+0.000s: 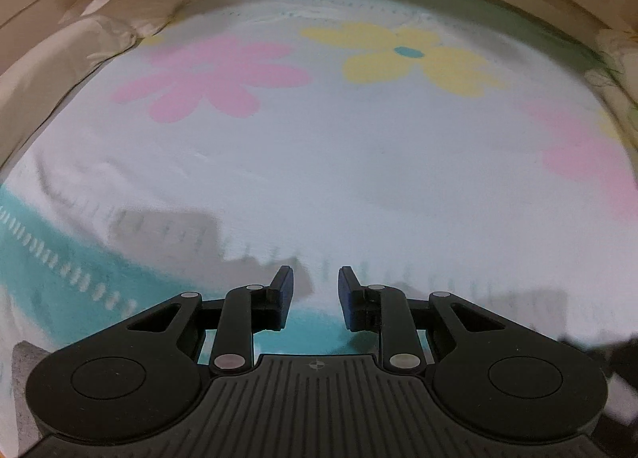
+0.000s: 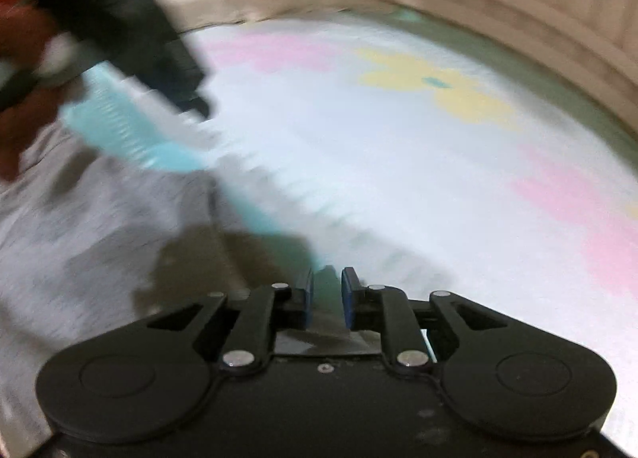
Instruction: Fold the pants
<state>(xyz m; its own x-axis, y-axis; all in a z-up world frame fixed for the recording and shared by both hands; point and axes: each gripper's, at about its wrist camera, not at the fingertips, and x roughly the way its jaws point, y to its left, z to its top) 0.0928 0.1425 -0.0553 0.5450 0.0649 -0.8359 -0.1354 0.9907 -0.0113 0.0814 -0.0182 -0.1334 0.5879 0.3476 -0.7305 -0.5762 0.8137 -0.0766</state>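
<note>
Left tongs (image 1: 315, 294) parted, empty over our bedspread (image 1: 319, 147); right tongs (image 2: 327, 294) slightly parted astride the teal hem (image 2: 255, 215), apparently letting go.

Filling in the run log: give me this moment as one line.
left hand-held gripper: open, above flowered cover | right hand-held gripper: open, over grey cloth | right view: blurred

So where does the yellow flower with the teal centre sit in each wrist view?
Left wrist: yellow flower upper middle, just right of centre, right of the pink flower.
Right wrist: yellow flower upper right of centre, blurred.
Shared landmark: its teal centre.
</note>
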